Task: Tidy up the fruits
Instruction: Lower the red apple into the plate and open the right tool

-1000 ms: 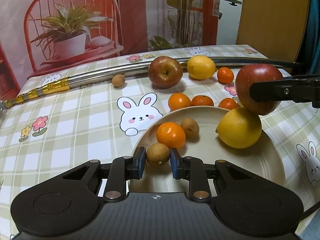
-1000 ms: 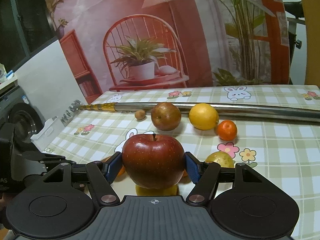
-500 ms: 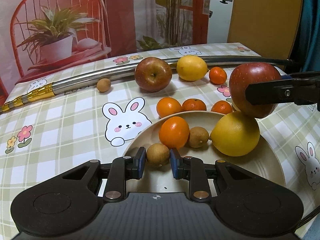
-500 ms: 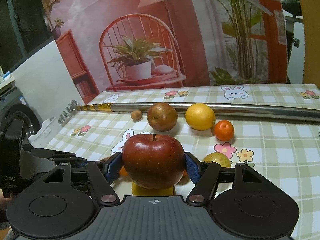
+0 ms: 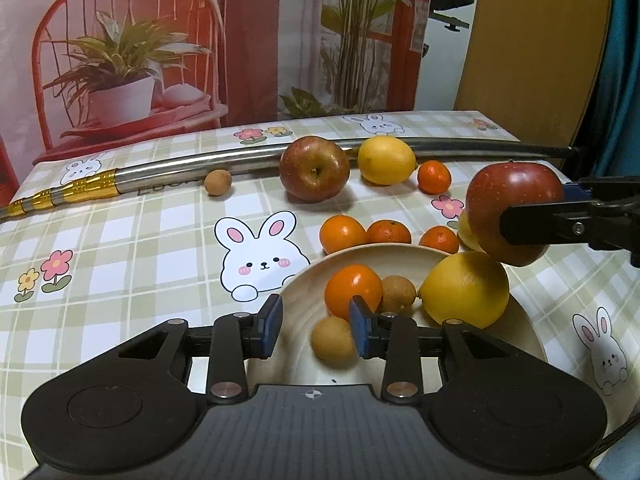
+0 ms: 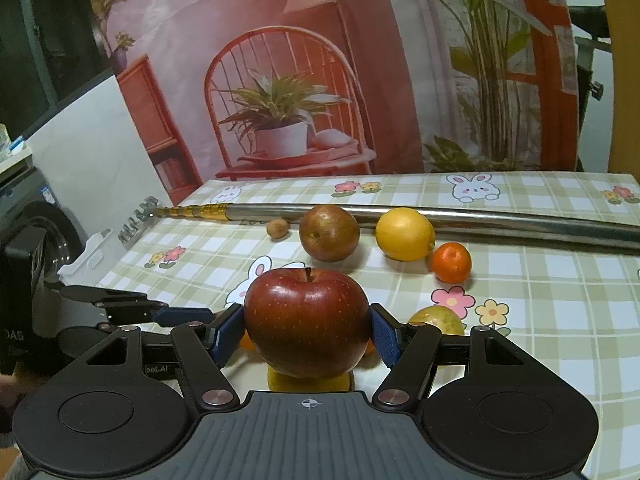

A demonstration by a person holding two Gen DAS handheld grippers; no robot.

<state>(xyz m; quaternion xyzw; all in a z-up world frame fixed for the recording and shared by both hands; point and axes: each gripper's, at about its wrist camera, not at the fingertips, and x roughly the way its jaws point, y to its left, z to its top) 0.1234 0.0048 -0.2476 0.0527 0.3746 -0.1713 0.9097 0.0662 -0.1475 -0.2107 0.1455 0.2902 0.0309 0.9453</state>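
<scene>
My left gripper (image 5: 314, 326) is open over the beige plate (image 5: 528, 340). A small brown longan (image 5: 332, 338) lies loose on the plate between the fingers, close to the right pad. The plate also holds an orange (image 5: 352, 290), a second longan (image 5: 398, 294) and a lemon (image 5: 466, 290). My right gripper (image 6: 307, 330) is shut on a red apple (image 6: 307, 322), held above the plate's lemon; the apple also shows in the left wrist view (image 5: 514, 212).
On the checked tablecloth lie a second apple (image 5: 314, 168), a lemon (image 5: 386, 160), several tangerines (image 5: 434, 176), a longan (image 5: 218, 182) and a long metal pole (image 5: 160, 172). The left gripper shows at the left in the right wrist view (image 6: 120, 304).
My left gripper has opened and let go of the longan, which now rests on the plate. The right gripper with the apple has barely moved.
</scene>
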